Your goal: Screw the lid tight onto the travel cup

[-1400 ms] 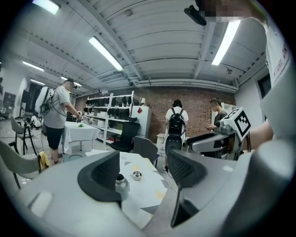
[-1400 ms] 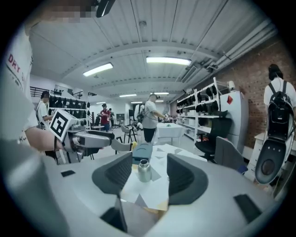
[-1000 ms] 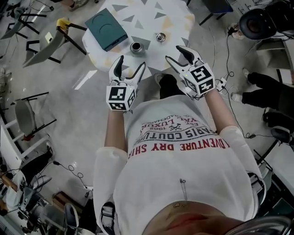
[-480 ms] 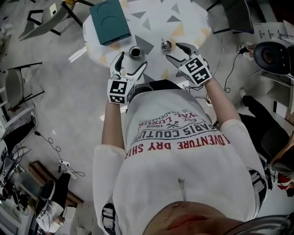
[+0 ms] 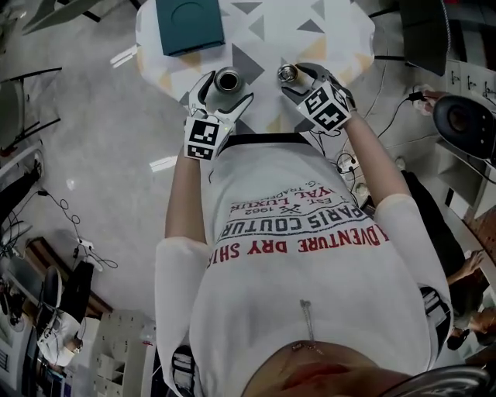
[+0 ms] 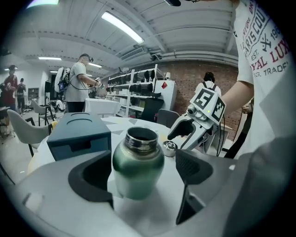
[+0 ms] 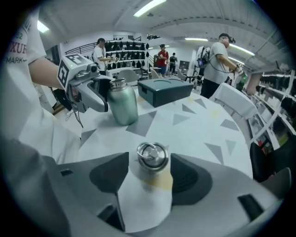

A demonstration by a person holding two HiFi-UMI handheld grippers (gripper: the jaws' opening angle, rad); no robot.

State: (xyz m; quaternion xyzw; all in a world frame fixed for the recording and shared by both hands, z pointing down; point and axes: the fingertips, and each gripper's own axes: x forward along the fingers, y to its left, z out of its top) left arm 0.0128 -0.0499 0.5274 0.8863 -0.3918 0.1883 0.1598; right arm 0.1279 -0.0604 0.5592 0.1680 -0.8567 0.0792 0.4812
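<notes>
A green metal travel cup (image 6: 138,169) stands upright and uncapped near the table's front edge, also seen from above (image 5: 228,80). My left gripper (image 6: 141,180) straddles it; its jaws are opening, and a gap shows beside the right pad (image 6: 193,167). The round steel lid (image 7: 151,156) with a ring handle lies on the table to the cup's right (image 5: 287,74). My right gripper (image 7: 149,178) has the lid between its jaws, which are opening and stand clear of it. From above, the left gripper (image 5: 229,89) and right gripper (image 5: 297,77) sit side by side.
A teal box (image 5: 188,23) rests at the table's back left behind the cup. The round white table (image 5: 333,35) carries grey and yellow triangles. Chairs and cables lie on the floor around it; people stand far off by the shelves.
Both grippers have moved forward from the table's near edge. The cup now sits between the left jaws and the lid between the right jaws.
</notes>
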